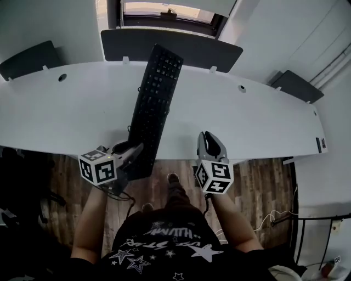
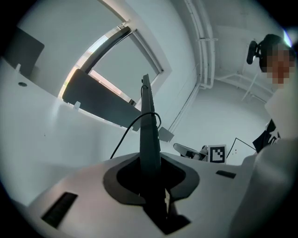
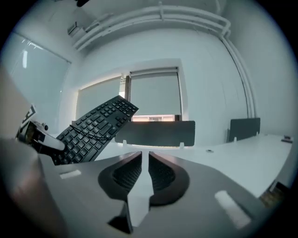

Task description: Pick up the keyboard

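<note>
A long black keyboard [image 1: 156, 99] hangs tilted above the white desk [image 1: 77, 104], its far end toward the window. My left gripper [image 1: 134, 149] is shut on its near end. In the left gripper view the keyboard [image 2: 149, 125] stands edge-on between the jaws of that gripper [image 2: 151, 169], and its black cable [image 2: 125, 135] loops down to the left. My right gripper [image 1: 210, 140] hovers by the desk's front edge, to the right of the keyboard and apart from it. In its own view the right gripper [image 3: 145, 162] has its jaws together and empty, with the keyboard [image 3: 93, 128] up at the left.
A dark partition panel [image 1: 203, 52] stands along the desk's back edge, below a window [image 1: 164, 11]. Two more dark panels [image 1: 27, 59] [image 1: 296, 85] sit at the left and right ends. Wooden floor [image 1: 263, 186] lies below the front edge, where the person stands.
</note>
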The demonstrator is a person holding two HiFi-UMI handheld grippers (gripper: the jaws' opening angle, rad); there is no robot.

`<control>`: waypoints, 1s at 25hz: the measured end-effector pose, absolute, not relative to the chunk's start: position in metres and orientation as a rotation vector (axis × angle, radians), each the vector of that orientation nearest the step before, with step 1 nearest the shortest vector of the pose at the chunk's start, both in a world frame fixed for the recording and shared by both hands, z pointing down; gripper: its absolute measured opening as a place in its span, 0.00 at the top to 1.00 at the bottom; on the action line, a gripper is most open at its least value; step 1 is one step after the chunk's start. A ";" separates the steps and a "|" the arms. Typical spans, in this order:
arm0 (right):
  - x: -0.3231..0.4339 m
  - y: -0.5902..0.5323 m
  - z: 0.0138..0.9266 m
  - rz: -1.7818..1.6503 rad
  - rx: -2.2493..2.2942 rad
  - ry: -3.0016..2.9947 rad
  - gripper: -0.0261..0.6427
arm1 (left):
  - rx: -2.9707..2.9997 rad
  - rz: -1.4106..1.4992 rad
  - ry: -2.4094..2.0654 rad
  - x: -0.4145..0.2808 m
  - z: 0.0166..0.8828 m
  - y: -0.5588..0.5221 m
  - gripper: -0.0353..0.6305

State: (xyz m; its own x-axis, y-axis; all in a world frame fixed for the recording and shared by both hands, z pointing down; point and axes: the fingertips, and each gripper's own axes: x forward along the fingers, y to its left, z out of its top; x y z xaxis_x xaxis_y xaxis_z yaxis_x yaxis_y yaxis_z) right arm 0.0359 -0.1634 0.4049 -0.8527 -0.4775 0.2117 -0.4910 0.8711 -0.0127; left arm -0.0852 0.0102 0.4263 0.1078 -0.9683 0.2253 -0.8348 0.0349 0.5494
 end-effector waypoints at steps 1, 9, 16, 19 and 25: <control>0.042 -0.159 0.411 0.149 0.742 -2.827 0.93 | 1.829 -0.285 -1.775 -0.084 0.426 0.015 0.82; 0.068 -0.119 0.415 0.038 0.684 -2.806 0.96 | 1.852 -0.299 -1.743 -0.039 0.428 0.022 0.82; 0.093 -0.112 0.405 0.076 0.638 -2.867 0.96 | 1.890 -0.382 -1.771 -0.002 0.405 0.021 0.82; 0.116 -0.111 0.415 0.162 0.628 -2.842 0.96 | 1.876 -0.399 -1.801 0.012 0.396 0.024 0.82; 0.173 -0.113 0.421 0.264 0.626 -2.822 0.96 | 1.832 -0.397 -1.884 0.055 0.386 0.032 0.82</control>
